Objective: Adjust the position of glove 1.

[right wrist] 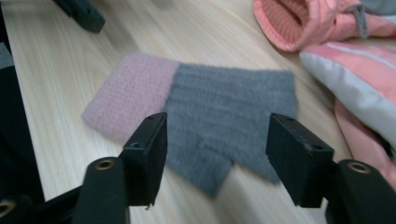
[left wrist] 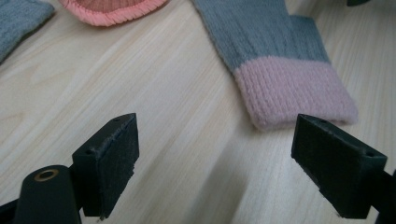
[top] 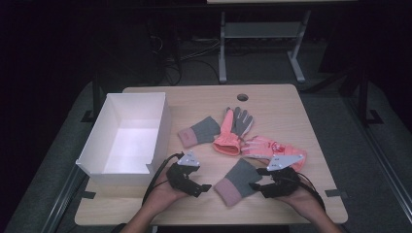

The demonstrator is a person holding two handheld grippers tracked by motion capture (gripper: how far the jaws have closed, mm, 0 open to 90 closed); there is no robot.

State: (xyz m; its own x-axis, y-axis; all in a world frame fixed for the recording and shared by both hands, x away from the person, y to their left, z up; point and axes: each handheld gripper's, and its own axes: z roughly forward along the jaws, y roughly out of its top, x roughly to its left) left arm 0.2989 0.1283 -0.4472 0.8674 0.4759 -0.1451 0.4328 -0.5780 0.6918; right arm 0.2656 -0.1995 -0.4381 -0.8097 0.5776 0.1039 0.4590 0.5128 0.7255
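The left hand-held gripper (top: 203, 188) sits low over the near part of the desk (top: 282, 104), its jaws spread wide with nothing between them; in its own view the bare wood lies between the two black pads and the pink cuff of a grey knitted mitten (left wrist: 275, 56) lies just beyond the right one. The right hand-held gripper (top: 256, 184) is just to the right of that same mitten (top: 236, 181), jaws also wide apart and holding nothing. In the right gripper view the mitten (right wrist: 205, 116) lies flat on the desk past the jaws (grey body, pink cuff, thumb pointing toward the camera), not touched by either pad.

Beyond the right hand-held gripper lies a pink and white glove (top: 272, 148), partly under the gripper's grey plate. Touching its left end is an orange-pink glove with grey fingers (top: 233, 128), fingers pointing away from the person. To the left of that, a second grey mitten with a pink cuff (top: 199, 131) lies near the middle of the desk.

A white open box (top: 155, 131) stands at the desk's left edge, overhanging it slightly, just beyond the left hand-held gripper.
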